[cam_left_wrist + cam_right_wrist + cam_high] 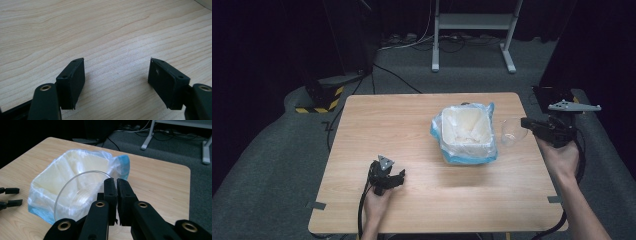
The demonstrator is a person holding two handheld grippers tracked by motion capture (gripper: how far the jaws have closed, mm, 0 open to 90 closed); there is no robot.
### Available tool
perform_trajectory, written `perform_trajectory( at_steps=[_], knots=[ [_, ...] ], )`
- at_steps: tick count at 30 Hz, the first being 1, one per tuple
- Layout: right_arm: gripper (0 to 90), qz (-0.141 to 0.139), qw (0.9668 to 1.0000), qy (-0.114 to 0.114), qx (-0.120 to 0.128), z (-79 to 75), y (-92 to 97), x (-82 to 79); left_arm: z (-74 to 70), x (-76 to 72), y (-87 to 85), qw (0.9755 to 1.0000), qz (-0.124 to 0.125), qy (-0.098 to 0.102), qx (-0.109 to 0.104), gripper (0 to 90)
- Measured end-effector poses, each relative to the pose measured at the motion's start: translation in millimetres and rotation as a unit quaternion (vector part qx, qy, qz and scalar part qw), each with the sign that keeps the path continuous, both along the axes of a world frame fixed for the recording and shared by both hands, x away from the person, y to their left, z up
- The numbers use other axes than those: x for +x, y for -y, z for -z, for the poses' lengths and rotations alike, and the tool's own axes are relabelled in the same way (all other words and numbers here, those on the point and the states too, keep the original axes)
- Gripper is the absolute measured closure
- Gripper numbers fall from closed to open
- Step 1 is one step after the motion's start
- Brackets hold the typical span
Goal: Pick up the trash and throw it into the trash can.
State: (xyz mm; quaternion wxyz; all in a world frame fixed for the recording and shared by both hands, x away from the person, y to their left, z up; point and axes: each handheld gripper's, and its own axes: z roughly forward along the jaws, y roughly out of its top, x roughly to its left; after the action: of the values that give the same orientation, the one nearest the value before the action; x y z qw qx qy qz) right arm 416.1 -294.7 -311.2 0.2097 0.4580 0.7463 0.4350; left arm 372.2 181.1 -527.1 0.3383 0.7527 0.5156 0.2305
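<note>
A clear plastic cup (512, 132) hangs just right of a white bin (444, 131) lined with a pale blue plastic bag (462, 159), near the middle of the wooden table (387, 125). My right gripper (524, 122) is shut on the cup's rim. In the right gripper view the jaws of this gripper (116, 182) pinch the rim of the cup (75, 197), which tilts its mouth back over the lined bin (50, 177). My left gripper (401, 178) rests low at the table's front left, open, with bare wood (100, 25) between its jaws (116, 72).
The left gripper's jaw tips (10, 196) show at the far left of the right gripper view. On the floor behind the table stand a white frame (472, 30), cables and a black-and-yellow striped base (324, 102). Grey tape marks (315, 205) sit at the front corners.
</note>
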Motion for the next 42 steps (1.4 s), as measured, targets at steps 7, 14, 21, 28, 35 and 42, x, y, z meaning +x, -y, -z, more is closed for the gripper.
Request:
perform_trajectory(
  at_steps=[7, 14, 21, 28, 35, 42],
  knots=[
    [86.5, -0.016, 0.9998, 0.008, 0.007, -9.0, -9.9, -1.5, 0.0, -0.1, 0.1, 1.0, 0.0, 0.0, 0.0, 29.5],
    [86.6, -0.022, 0.9995, 0.017, 0.014, -19.4, -13.8, -4.5, 0.0, -0.1, 0.1, 1.0, -0.001, 0.0, 0.0, 29.4],
    [86.6, -0.035, 0.9989, 0.022, 0.022, -25.2, -21.5, -4.7, 0.0, -0.1, 0.2, 1.0, -0.001, 0.0, 0.0, 29.4],
    [86.5, -0.046, 0.9982, 0.026, 0.03, -30.5, -32.3, -2.7, 0.0, -0.1, 0.2, 1.0, -0.001, 0.0, 0.0, 29.4],
    [86.5, -0.057, 0.9975, 0.026, 0.031, -32.0, -44.4, 0.8, 0.0, -0.1, 0.1, 1.0, -0.001, 0.0, 0.0, 29.4],
    [86.5, -0.065, 0.997, 0.025, 0.034, -31.0, -55.7, 4.5, 0.0, -0.1, 0.1, 1.0, -0.001, 0.0, 0.0, 29.4]
  ],
)
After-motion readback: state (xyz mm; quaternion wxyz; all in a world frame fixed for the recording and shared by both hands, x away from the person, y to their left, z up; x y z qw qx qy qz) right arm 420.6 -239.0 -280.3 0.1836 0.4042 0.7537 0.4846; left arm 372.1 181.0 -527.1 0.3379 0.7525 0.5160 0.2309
